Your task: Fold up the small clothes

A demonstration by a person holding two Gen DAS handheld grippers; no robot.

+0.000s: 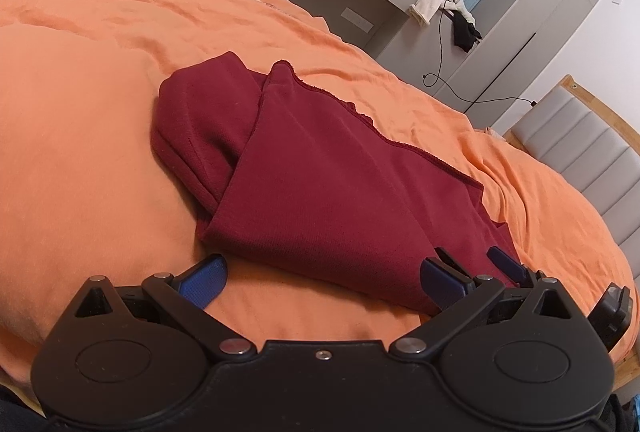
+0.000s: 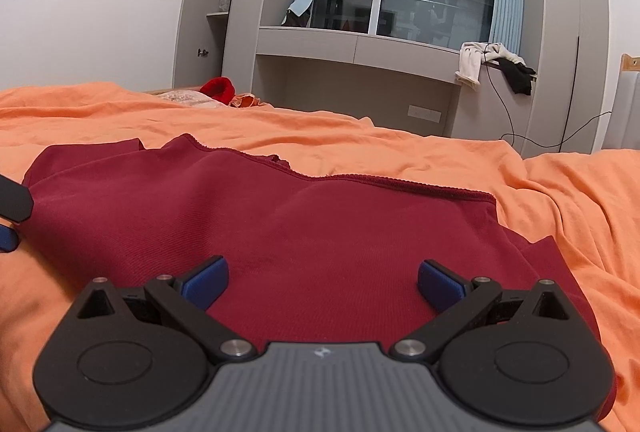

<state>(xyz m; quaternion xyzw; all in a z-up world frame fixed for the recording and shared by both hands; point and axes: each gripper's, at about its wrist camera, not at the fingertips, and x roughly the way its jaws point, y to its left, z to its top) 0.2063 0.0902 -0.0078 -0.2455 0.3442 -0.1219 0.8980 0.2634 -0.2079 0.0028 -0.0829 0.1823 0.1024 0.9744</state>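
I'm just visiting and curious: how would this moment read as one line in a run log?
stage: mid-fold | dark red garment: partly folded on orange bedspread | left gripper: open, at near edge | right gripper: open, over garment

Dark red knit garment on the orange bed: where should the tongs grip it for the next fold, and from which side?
Probably the near folded edge of the dark red knit garment, approached low from the holder's side. Both the left tongs and right tongs are open there already; that edge is thick and smooth, while the far edge is a thin seam lying flat on the orange bedsheet.
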